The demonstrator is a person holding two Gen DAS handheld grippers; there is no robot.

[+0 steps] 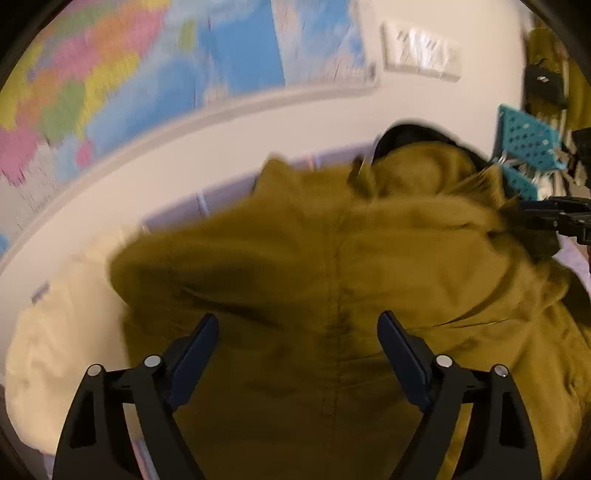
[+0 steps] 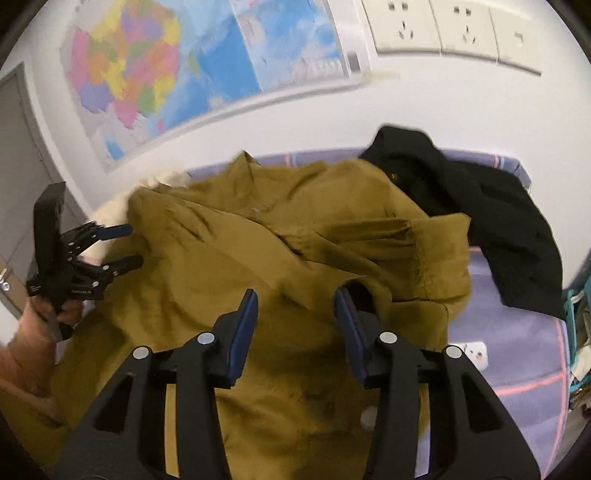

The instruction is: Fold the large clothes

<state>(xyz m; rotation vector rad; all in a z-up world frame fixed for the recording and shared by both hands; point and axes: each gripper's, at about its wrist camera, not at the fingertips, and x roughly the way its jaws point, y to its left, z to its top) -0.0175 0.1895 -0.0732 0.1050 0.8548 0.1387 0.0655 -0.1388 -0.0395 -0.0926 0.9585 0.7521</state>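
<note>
Mustard-brown cloth fills the middle of both views: a large crumpled olive-mustard shirt (image 2: 280, 258) lies rumpled on a lavender bedsheet with pink stripes (image 2: 517, 354). In the right wrist view its collar sits toward the upper centre and a cuffed sleeve (image 2: 424, 236) is folded across toward the right of the frame.

Left gripper (image 1: 297, 325): jaws wide apart, nothing between them; the shirt (image 1: 332, 277) lies beyond and below the fingers. The left wrist view is motion-blurred. In the right wrist view this gripper appears at the left edge of the frame, its tips just beside the shirt's left edge.

Right gripper (image 2: 295, 299): jaws moderately apart, hovering over the shirt's middle, gripping nothing. Whether the pads touch the fabric, cannot tell.

A black garment (image 2: 480, 206) lies at the upper right of the right wrist view, touching the shirt. A cream-coloured cloth (image 1: 62, 350) lies at the lower left of the left wrist view. A colourful wall map (image 2: 177, 66) and white wall sockets (image 2: 443, 29) occupy the top of the frame.
</note>
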